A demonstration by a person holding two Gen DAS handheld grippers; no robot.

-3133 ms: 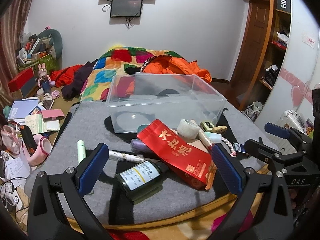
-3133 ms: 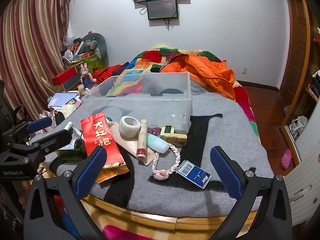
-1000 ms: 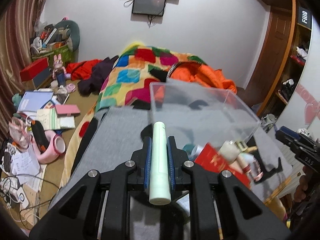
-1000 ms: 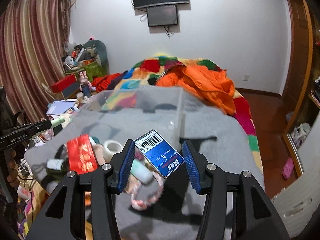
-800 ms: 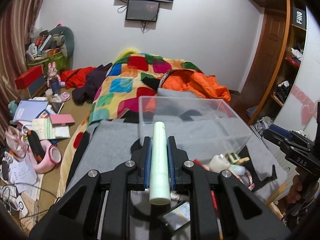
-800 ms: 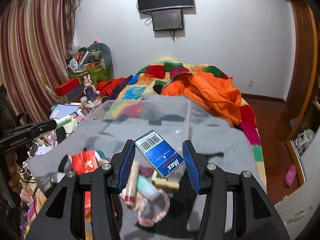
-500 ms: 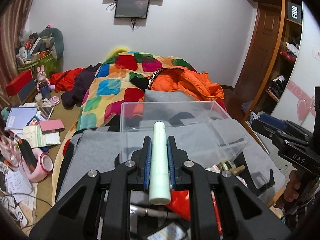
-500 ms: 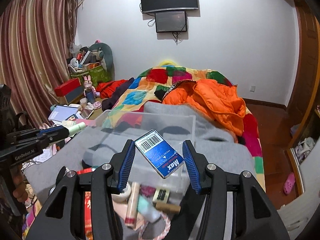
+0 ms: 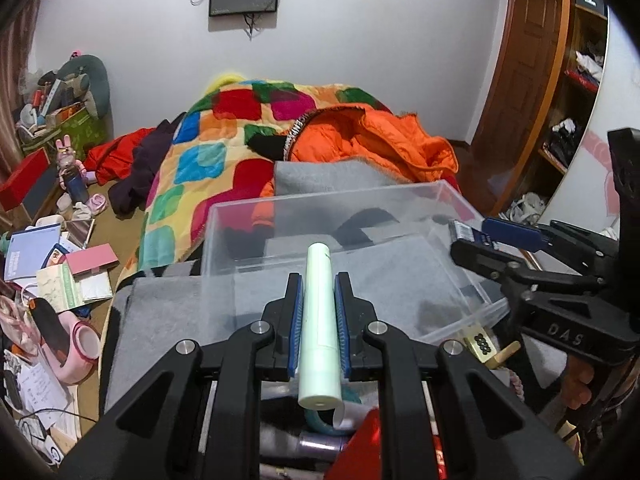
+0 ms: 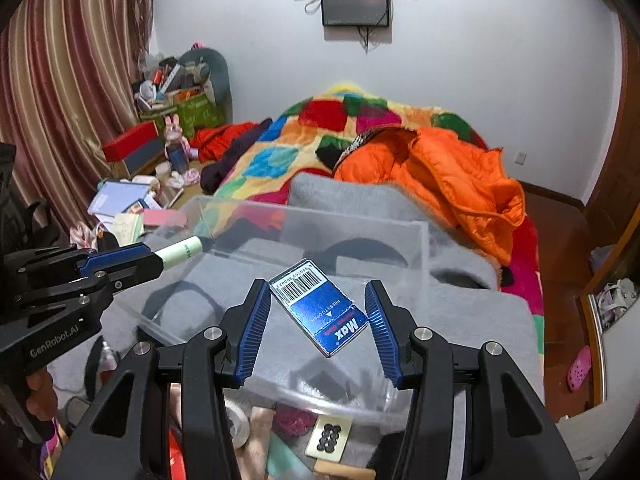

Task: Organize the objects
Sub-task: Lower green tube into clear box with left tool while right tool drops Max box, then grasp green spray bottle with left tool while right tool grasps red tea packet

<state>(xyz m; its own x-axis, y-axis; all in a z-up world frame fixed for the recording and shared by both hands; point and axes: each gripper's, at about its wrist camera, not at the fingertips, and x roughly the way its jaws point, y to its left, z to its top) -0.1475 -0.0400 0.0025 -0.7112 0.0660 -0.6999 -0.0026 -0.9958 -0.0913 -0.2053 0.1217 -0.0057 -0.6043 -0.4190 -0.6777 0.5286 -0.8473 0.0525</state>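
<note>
My left gripper [image 9: 319, 294] is shut on a pale green tube [image 9: 319, 322] that points forward over the near rim of the clear plastic box [image 9: 224, 236]. My right gripper [image 10: 318, 312] is shut on a small blue box [image 10: 318, 312] with a barcode, held by its corners above the clear plastic box [image 10: 416, 248]. The box stands on a grey blanket [image 10: 480, 320] and looks empty inside. Each gripper shows in the other's view: the right one [image 9: 476, 234] at the box's right side, the left one [image 10: 160, 258] at its left.
Loose items lie on the blanket in front of the box: a red packet [image 9: 368, 440], a tape roll [image 10: 236, 420], a domino-like block [image 10: 328, 436]. Behind are a colourful quilt [image 9: 224, 128] and an orange jacket [image 10: 452, 176]. Floor clutter [image 9: 48, 264] lies at left.
Both grippers closed on their items, lifted them off the blanket and moved forward over the clear box. In the last half second both came closer to the box.
</note>
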